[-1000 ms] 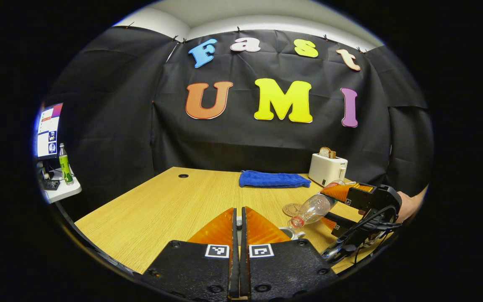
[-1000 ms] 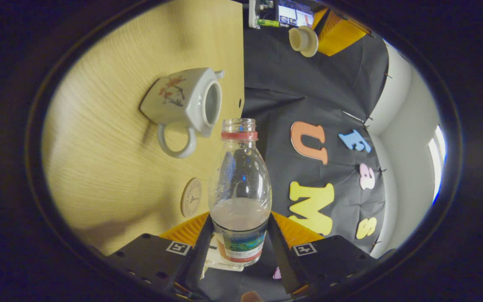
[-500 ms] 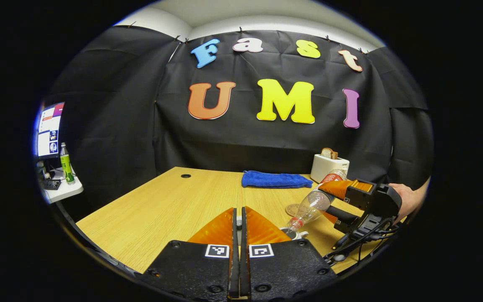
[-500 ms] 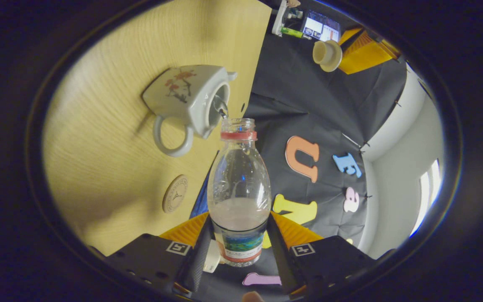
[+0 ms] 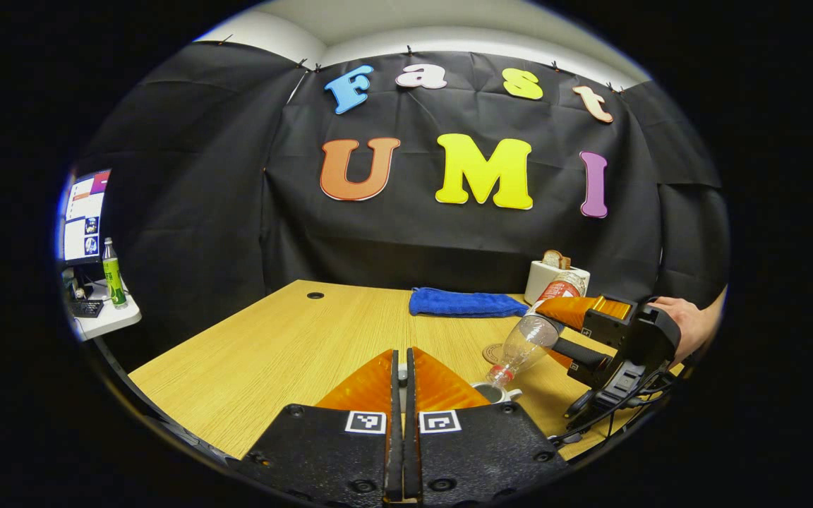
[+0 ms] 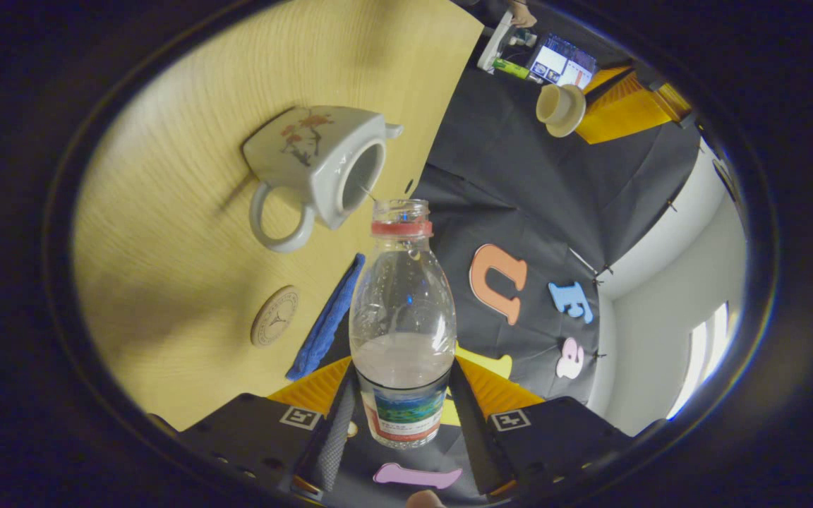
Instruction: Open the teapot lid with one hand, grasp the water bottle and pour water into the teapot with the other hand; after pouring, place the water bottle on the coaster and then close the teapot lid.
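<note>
Water bottle (image 6: 402,310) tipped steeper, right jaws clamping it, left jaws closed on lid (image 6: 560,109).

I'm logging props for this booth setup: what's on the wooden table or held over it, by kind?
Teapot: 1
Teapot lid: 1
Water bottle: 1
Coaster: 1
Blue towel: 1
Toaster: 1
Total: 6

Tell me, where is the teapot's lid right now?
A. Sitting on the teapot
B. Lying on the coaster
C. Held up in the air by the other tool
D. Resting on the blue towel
C: the right gripper view shows the lid pinched by the left tool up off the table, and the teapot with its top open below the tilted bottle.
</note>
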Tool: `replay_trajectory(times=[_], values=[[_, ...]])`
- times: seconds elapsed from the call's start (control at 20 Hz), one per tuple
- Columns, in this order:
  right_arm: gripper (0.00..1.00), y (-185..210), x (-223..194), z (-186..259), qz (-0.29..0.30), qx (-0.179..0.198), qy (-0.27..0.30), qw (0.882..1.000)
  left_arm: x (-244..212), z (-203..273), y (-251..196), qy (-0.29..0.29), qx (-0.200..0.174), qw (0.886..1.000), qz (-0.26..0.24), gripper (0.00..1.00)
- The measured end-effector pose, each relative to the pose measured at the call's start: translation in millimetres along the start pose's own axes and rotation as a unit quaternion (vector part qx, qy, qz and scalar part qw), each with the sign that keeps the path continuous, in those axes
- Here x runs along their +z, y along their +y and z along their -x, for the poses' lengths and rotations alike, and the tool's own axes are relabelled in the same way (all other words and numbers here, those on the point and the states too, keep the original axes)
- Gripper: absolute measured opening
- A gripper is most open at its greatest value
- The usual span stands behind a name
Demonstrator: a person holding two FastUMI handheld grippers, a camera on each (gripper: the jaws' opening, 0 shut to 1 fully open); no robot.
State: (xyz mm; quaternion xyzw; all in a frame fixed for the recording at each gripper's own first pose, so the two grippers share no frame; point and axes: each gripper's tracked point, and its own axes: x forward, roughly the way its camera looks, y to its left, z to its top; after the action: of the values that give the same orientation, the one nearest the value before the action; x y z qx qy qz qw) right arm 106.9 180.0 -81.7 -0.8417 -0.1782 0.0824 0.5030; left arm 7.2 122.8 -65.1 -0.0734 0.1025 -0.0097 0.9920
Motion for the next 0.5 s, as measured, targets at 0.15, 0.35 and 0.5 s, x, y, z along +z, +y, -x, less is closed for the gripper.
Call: replay_trajectory(times=[0.15, 0.35, 0.5], values=[[0.73, -7, 0, 2, 0.017, -0.006, -0.003, 1.0, 0, 1, -1, 0.001, 0.0, 1.0, 0.002, 0.03], [0.72, -16, 1, 4, 0.033, -0.015, -0.007, 0.999, 2, 1, -1, -0.001, -0.001, 1.0, 0.002, 0.03], [0.72, -20, 3, 5, 0.043, -0.019, -0.01, 0.999, 3, 1, 1, -0.003, -0.001, 1.0, 0.003, 0.03]])
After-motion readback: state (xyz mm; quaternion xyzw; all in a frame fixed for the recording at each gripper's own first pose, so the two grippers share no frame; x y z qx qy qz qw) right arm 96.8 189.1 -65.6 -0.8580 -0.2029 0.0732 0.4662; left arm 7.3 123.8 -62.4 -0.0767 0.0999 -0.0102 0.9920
